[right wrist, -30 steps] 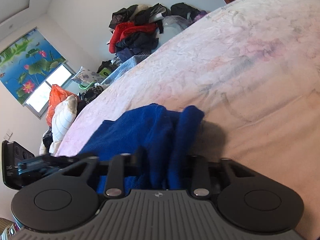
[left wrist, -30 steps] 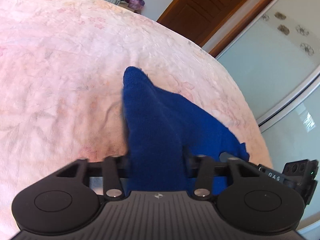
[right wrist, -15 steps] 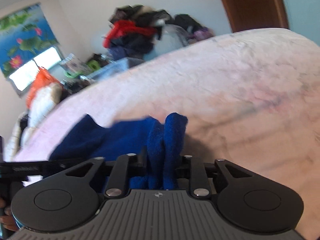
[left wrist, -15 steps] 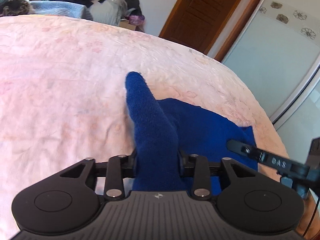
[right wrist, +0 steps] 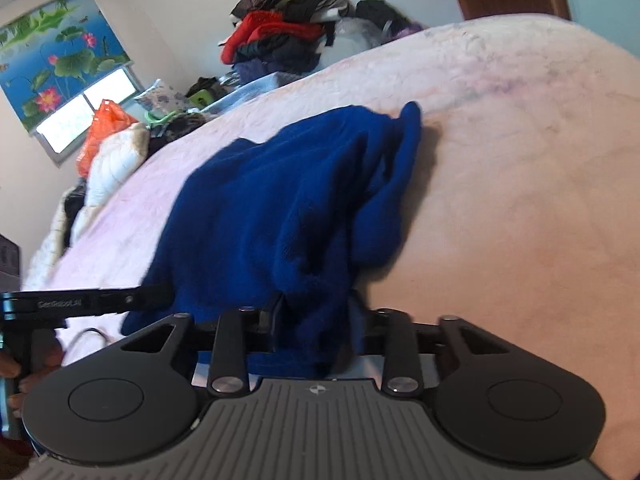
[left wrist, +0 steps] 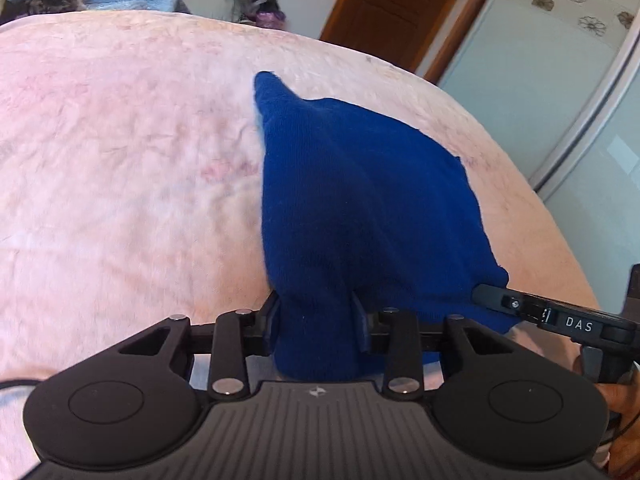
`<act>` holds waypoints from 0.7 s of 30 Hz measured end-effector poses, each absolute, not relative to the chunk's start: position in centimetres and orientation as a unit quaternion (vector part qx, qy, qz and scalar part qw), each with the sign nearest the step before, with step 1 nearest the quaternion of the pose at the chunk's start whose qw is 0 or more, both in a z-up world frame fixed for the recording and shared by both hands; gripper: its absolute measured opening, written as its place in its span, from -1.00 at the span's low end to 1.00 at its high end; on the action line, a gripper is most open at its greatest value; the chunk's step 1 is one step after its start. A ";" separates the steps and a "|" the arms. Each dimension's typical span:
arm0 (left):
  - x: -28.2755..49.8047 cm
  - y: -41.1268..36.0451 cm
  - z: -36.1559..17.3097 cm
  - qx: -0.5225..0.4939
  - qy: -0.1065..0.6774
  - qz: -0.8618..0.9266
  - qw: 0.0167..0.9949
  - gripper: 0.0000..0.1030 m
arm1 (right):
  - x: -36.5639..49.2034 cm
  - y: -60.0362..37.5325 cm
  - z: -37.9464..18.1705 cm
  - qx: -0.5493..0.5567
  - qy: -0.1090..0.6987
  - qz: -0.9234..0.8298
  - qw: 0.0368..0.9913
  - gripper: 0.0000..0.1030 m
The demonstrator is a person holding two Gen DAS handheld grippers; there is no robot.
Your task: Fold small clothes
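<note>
- Since a second ago, both grippers have carried the blue cloth (left wrist: 360, 200) across the pink bed cover (left wrist: 120, 180), and more of the cloth shows spread out now.
- Left wrist view: the left gripper (left wrist: 316, 320) has just been closing, and its jaws are narrow and pinch a bunch of the cloth at 6 o'clock. The cloth's tip points to 12 o'clock.
- Right wrist view: the right gripper (right wrist: 316, 320) has just been closing too, and it pinches the cloth (right wrist: 280, 208) at 6 o'clock.
- To fold well, I think both hands should go together, keep the edge tight, then lay it down flat.

Both grippers, left (left wrist: 316, 320) and right (right wrist: 316, 320), just closed further, gripping.
</note>
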State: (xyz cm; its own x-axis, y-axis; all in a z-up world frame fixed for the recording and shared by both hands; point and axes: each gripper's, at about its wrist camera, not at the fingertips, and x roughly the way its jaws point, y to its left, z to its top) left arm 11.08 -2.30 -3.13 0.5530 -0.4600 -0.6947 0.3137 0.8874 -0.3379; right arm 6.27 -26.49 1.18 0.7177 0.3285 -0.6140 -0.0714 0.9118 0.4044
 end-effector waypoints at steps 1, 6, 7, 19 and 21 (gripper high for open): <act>10.5 -2.5 -2.7 -0.077 0.409 -0.214 0.884 -0.31 | 5.9 -26.2 1.7 0.171 0.354 0.088 0.915 -0.39; 7.8 -4.0 -1.3 -0.014 0.368 -0.178 0.912 0.22 | 2.7 -23.2 4.0 0.124 0.295 0.072 0.945 0.34; 7.6 -4.0 -1.4 -0.018 0.371 -0.175 0.912 0.29 | 2.5 -22.9 3.8 0.122 0.302 0.079 0.942 0.42; 4.3 -4.4 -2.1 0.028 0.369 -0.104 0.923 0.55 | 0.1 -20.2 4.3 0.079 0.331 0.032 0.940 0.99; 3.9 -4.5 -2.4 0.034 0.371 -0.096 0.923 0.59 | -0.4 -19.7 4.4 0.070 0.331 0.040 0.940 0.99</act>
State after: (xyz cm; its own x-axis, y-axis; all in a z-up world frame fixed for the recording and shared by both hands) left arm 3.92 -4.48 -2.41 0.7069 -0.1520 -0.6908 0.2020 0.9793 -0.0088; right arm -0.41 -19.66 4.40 0.7770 0.1224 -0.6175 -0.0298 0.9870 0.1581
